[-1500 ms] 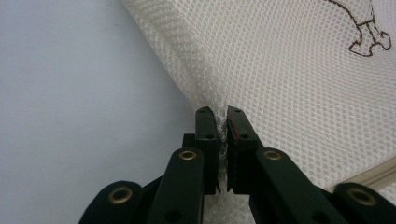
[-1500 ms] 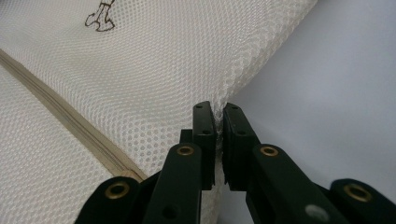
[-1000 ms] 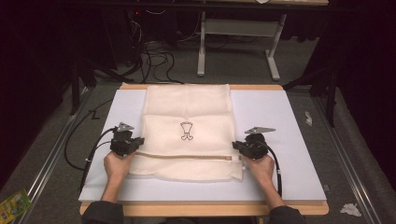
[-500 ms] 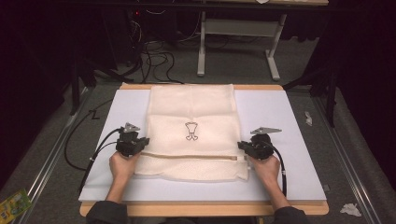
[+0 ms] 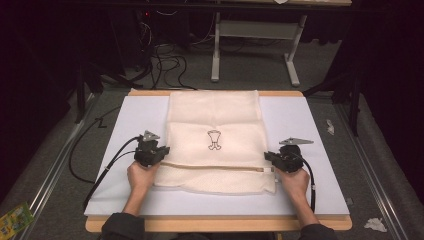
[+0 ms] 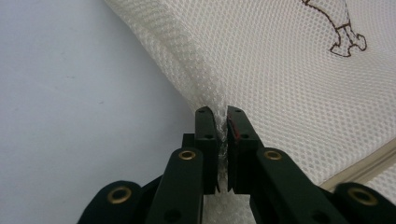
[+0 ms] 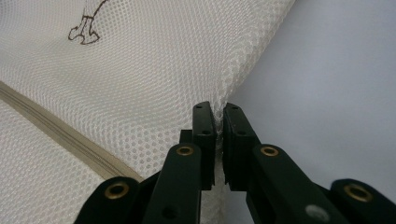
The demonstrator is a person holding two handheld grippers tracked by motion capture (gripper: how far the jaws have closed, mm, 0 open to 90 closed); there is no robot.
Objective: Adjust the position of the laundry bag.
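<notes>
A cream mesh laundry bag [image 5: 215, 130] with a small brown printed figure [image 5: 214, 139] and a beige zip strip [image 5: 215, 166] lies folded on the white table mat [image 5: 310, 120]. My left gripper [image 5: 161, 152] pinches the bag's left edge, and the left gripper view shows its jaws [image 6: 221, 116] shut on the mesh bag [image 6: 289, 79]. At the bag's right edge my right gripper [image 5: 270, 157] is likewise shut, with mesh [image 7: 154, 70] caught between its jaws [image 7: 219, 112]. A hand holds each gripper from the near side.
The mat sits on a wooden table [image 5: 220, 224]. Black cables [image 5: 107, 165] trail from the left gripper over the mat's left edge. A table frame [image 5: 255, 45] and cables stand on the floor behind. Scraps of paper [image 5: 375, 224] lie on the floor at right.
Both grippers have drawn the bag's folded edge toward the near side of the table, so the fold now lies closer to the zip strip. Both grips stayed shut.
</notes>
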